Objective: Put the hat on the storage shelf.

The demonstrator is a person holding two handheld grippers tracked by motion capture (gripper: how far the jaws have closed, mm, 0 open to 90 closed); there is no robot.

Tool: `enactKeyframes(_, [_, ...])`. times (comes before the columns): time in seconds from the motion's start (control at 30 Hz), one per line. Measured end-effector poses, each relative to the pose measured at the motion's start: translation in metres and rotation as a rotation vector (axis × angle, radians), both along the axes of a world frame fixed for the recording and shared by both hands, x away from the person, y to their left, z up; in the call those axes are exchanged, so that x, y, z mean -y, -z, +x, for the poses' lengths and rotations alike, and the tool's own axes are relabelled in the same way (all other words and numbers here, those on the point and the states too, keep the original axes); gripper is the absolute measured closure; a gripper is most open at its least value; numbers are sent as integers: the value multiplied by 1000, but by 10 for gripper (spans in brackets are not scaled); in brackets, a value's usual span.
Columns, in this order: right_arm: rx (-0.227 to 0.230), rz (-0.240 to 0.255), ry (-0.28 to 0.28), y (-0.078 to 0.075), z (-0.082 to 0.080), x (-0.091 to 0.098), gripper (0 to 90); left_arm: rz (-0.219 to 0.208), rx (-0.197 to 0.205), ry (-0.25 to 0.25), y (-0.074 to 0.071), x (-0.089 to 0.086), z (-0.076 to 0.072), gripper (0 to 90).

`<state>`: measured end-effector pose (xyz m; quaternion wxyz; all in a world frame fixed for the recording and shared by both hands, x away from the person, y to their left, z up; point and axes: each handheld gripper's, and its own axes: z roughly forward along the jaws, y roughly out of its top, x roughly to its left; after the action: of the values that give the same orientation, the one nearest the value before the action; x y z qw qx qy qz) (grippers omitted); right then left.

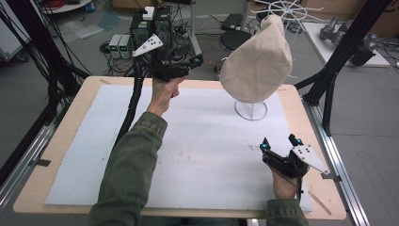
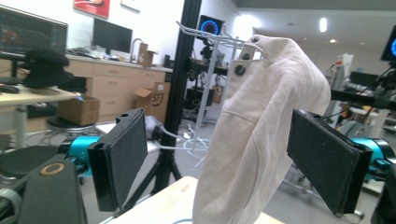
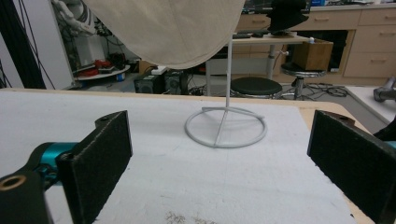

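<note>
A cream cloth hat (image 1: 256, 61) hangs on a white wire stand (image 1: 251, 110) at the table's far right. My left gripper (image 1: 195, 63) is held up over the far edge, left of the hat, and points toward it. In the left gripper view the hat (image 2: 261, 130) shows beyond the left gripper (image 2: 215, 121), whose jaws stand wide apart and clear of the cloth. My right gripper (image 1: 278, 142) rests low at the front right, open and holding nothing. The right gripper view looks past the right gripper (image 3: 219, 123) at the stand's ring base (image 3: 191, 128) and the hat's lower edge (image 3: 173, 32).
A white mat (image 1: 197, 150) covers the wooden table (image 1: 301, 113). A black frame post (image 1: 339, 61) rises at the right edge. Beyond the far edge stand a stool (image 1: 234, 40) and computer boxes (image 1: 141, 28). The left gripper's black cable (image 1: 134, 101) trails across the mat's left.
</note>
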<state>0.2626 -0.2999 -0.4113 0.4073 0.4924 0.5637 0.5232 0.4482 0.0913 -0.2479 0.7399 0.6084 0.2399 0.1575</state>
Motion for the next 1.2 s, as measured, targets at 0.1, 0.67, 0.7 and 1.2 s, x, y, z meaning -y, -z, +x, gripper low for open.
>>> enactKeyframes(0.1, [0, -2, -1, 0, 0, 0, 57, 25, 18, -47, 3, -9, -7, 201])
enactKeyframes(0.67, [-1, -7, -10, 0, 1, -3, 57, 72, 58, -188, 29, -64, -52, 196])
enactKeyframes(0.7, [0, -8, -10, 0, 1, -3, 57, 73, 59, -196, 31, -66, -54, 196])
enactKeyframes(1.2, [-3, -3, -12, 0, 1, -4, 57, 67, 31, -310, 60, -106, -80, 201])
